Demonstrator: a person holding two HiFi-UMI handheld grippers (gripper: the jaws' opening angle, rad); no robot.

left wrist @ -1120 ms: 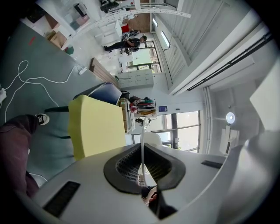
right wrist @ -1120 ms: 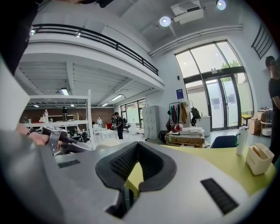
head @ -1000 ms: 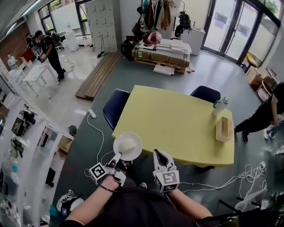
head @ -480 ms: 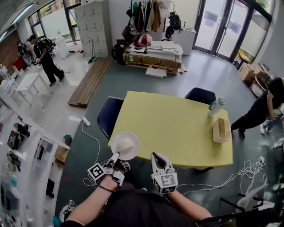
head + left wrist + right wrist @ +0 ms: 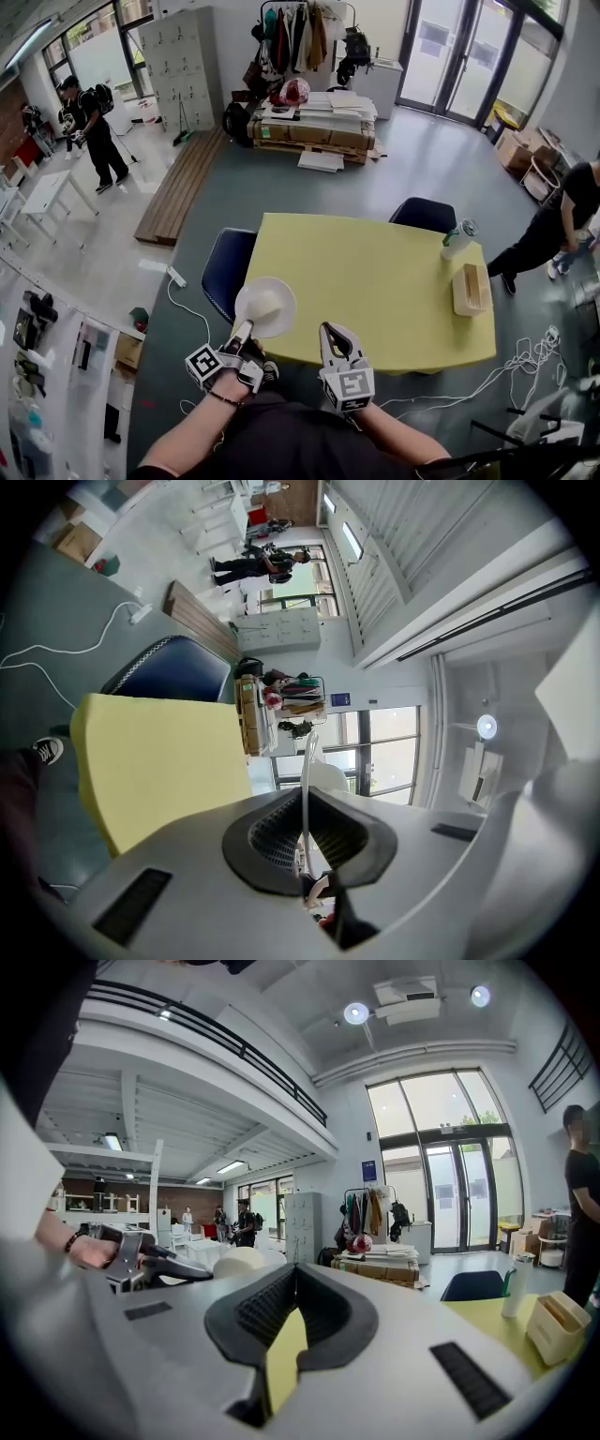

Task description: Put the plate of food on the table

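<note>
— Plate of food (image 5: 286,292): where, and held by what?
— Pinched at the near rim by the left gripper (image 5: 246,327), jaws closed on the thin white edge. Round, white, face up, with a pale lump of food (image 5: 268,305) on it. Over the near left corner of the yellow table (image 5: 375,281); touching the top or just above it, impossible to tell.
— And the right gripper (image 5: 337,328)?
— Just right of the plate, at the table's near edge. Jaw tips together, nothing between them, only the yellow top visible through the gap behind the tips.
— Further out?
— On the table's right side, a light wooden box (image 5: 469,287); beyond it, at the far right corner, a can (image 5: 458,238). A dark blue chair (image 5: 228,262) tucked in at the left side, a second one (image 5: 427,212) at the far side. A white power strip (image 5: 172,276) with its cable on the grey floor, left of the table. Far off, a pallet of cartons (image 5: 314,127) and a coat rack (image 5: 291,33). One person (image 5: 89,112) far left, another (image 5: 562,220) at the right edge.
</note>
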